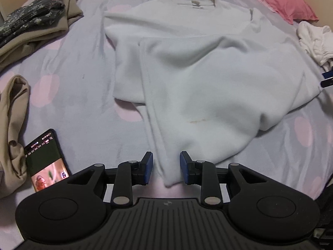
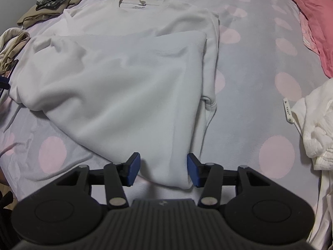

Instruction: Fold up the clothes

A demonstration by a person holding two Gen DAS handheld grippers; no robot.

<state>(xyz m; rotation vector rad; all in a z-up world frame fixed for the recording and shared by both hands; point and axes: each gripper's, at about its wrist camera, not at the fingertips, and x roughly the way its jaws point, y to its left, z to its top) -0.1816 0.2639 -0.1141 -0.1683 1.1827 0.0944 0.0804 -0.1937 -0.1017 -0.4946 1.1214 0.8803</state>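
Right, you're over a lilac bedsheet [image 1: 83, 95] with pink dots, pink pillow [image 1: 287, 2] at the far end. A tag [image 2: 287, 110] reads "TPNY". Your white sweatshirt [image 1: 208, 87] lies half-folded mid-bed; left gripper [image 1: 166, 167] and right gripper [image 2: 163, 169] both gape around its near corners.

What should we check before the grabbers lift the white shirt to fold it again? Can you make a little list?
1. Left gripper open around the white shirt's near corner: ok.
2. Right gripper open around the other near corner: ok.
3. Fingers actually pinching cloth: not ok, jaws open.
4. Shirt lying smooth: not ok, wrinkled.
5. Phone clear of the shirt: ok.
6. White bundle apart from the shirt: ok.
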